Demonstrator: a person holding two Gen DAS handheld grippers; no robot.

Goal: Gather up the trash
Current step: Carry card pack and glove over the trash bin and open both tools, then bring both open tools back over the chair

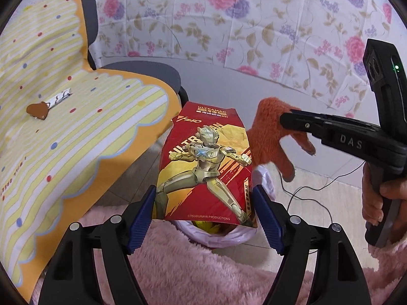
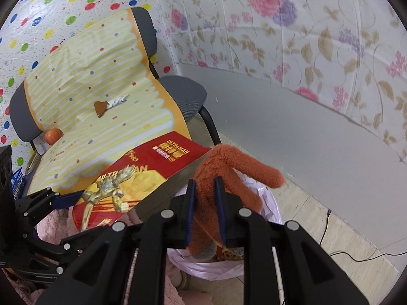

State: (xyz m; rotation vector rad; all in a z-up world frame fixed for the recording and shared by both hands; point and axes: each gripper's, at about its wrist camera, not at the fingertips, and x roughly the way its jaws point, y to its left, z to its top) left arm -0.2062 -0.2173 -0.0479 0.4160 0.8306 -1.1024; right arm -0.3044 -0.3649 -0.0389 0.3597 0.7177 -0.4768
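My left gripper (image 1: 204, 203) is shut on a red Ultraman box (image 1: 206, 167) and holds it flat above the trash bin (image 1: 229, 239), which is lined with a pale plastic bag. The box also shows in the right wrist view (image 2: 142, 178). My right gripper (image 2: 205, 203) is shut on an orange knitted glove (image 2: 229, 170), held above the bin (image 2: 211, 267). In the left wrist view the right gripper (image 1: 287, 119) holds the glove (image 1: 269, 137) just right of the box. A brown heart-shaped scrap (image 1: 37, 110) and a white wrapper (image 1: 61, 96) lie on the chair's yellow cloth.
A grey chair (image 2: 183, 94) draped in a yellow striped cloth (image 1: 76, 127) stands at left. A pink fluffy rug (image 1: 190, 274) lies below. An orange ball (image 2: 54, 136) sits by the chair. A black cable (image 1: 313, 190) runs on the floor at right. Floral covering hangs on the wall.
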